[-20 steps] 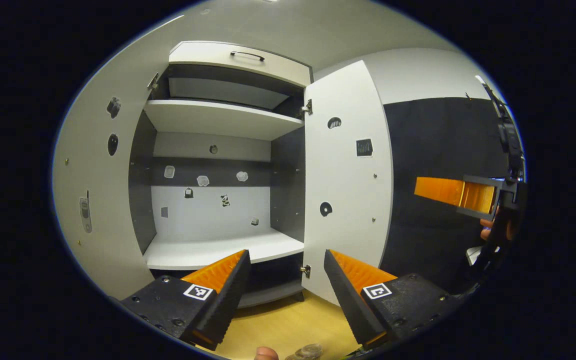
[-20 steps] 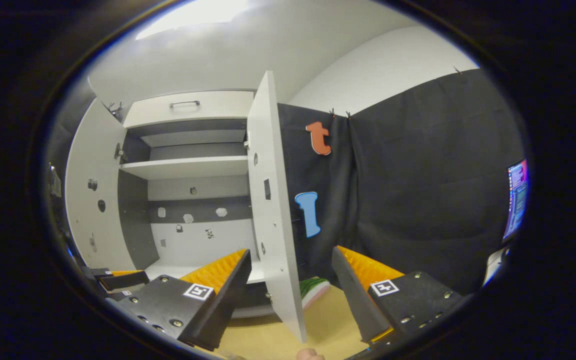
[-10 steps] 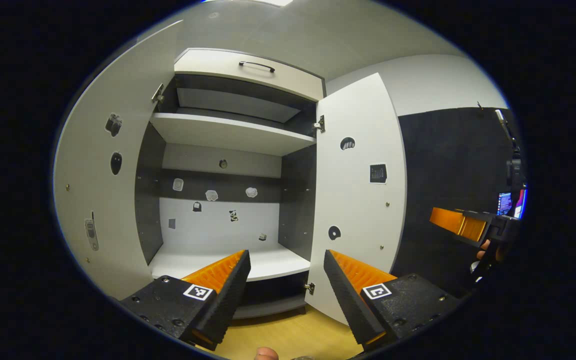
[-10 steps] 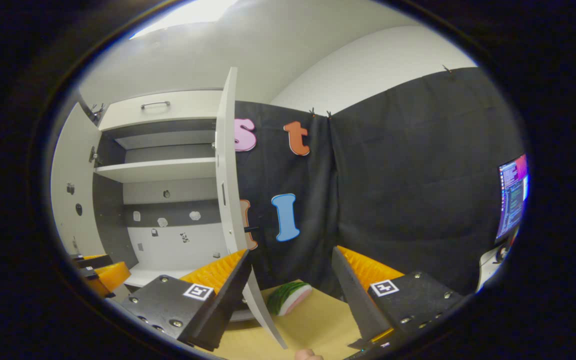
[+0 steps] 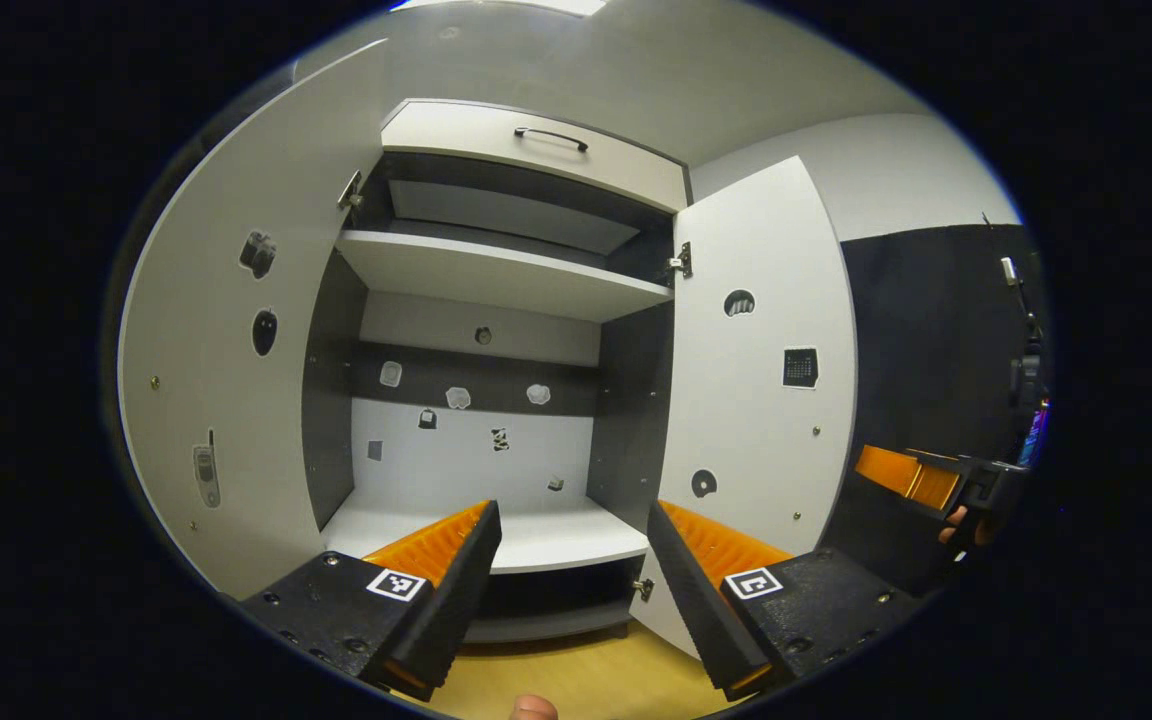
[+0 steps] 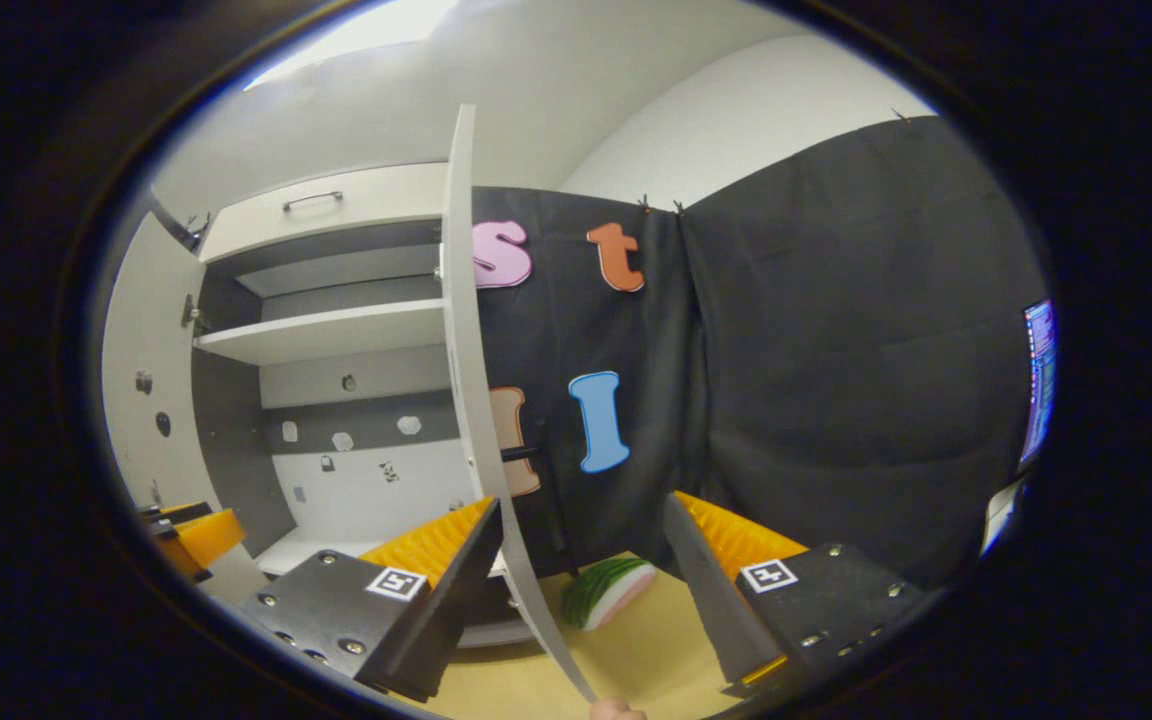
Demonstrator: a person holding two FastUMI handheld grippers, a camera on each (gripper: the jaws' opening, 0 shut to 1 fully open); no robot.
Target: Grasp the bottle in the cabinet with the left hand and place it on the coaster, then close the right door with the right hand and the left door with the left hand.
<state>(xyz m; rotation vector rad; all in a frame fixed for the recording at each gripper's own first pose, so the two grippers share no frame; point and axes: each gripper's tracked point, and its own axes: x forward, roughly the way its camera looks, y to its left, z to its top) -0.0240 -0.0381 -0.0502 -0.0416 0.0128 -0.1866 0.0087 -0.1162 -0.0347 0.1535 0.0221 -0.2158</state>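
Cabinet [image 5: 496, 300]: one, both doors open; two white shelves counted in the left gripper view, an upper shelf [image 5: 496, 275] and a lower shelf [image 5: 546, 530], both bare
Drawer front [image 5: 526, 150]: one, above the shelves, with one dark handle
Right door [image 5: 766, 400]: swung wide open in the left gripper view, its inner face showing three small stickers; in the right gripper view it [image 6: 471, 380] is seen edge-on, running down between that gripper's two fingers
Left door [image 5: 226, 380]: open, inner face carrying three stickers
Back panel [image 5: 466, 440]: several small stickers on it, too small to make out
Bottle: not to be found on either shelf, and its place cannot be told from these views
Left gripper [image 5: 571, 570]: fingers spread apart, nothing between them, pointing into the cabinet above the lower shelf
Right gripper [image 6: 581, 560]: fingers apart, straddling the right door's edge; whether they touch it cannot be told; seen also at the far right of the left gripper view [image 5: 921, 480], held by a hand [image 5: 966, 520]
Watermelon-slice toy [image 6: 608, 592]: one, lying on the wooden tabletop [image 6: 656, 640] just behind the right door
Monitor [image 6: 1038, 380]: one lit screen at the far right edge
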